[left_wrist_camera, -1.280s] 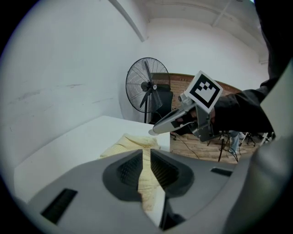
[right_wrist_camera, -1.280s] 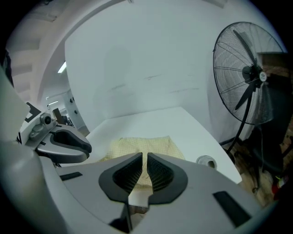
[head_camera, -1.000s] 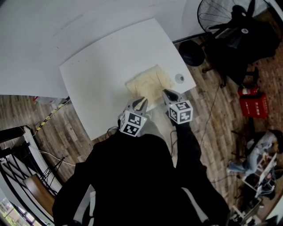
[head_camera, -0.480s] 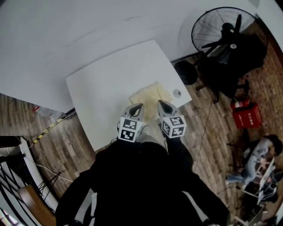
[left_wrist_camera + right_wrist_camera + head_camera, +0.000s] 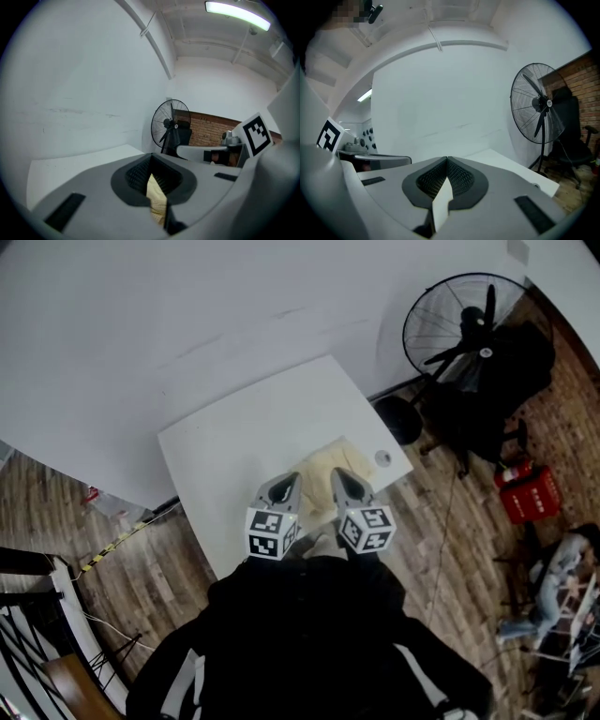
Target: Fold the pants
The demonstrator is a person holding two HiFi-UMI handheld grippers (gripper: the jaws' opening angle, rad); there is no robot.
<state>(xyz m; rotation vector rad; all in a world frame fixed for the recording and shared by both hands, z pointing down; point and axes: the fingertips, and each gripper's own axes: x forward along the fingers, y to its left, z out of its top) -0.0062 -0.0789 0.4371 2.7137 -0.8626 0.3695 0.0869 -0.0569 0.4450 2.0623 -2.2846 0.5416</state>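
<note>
The cream pants [image 5: 326,463] lie bunched near the right front corner of the white table [image 5: 239,437]. Both grippers hover side by side over the pants' near edge, pointing away from me. My left gripper [image 5: 287,486] is shut on a fold of the cream cloth [image 5: 157,199], which sticks out between its dark pads. My right gripper [image 5: 343,481] is likewise shut, with a pale strip of the cloth [image 5: 441,202] pinched between its pads. In the two gripper views the jaws point nearly level toward the white wall, above the table.
A small round object [image 5: 382,458] sits on the table by the pants, near the right edge. A large standing fan [image 5: 464,324], a black chair [image 5: 502,381] and a red crate [image 5: 523,493] stand to the right on the wooden floor. A seated person [image 5: 562,563] is at the far right.
Both grippers have risen from the table and drawn closer together, holding the pants' near edge. The pants now look more bunched.
</note>
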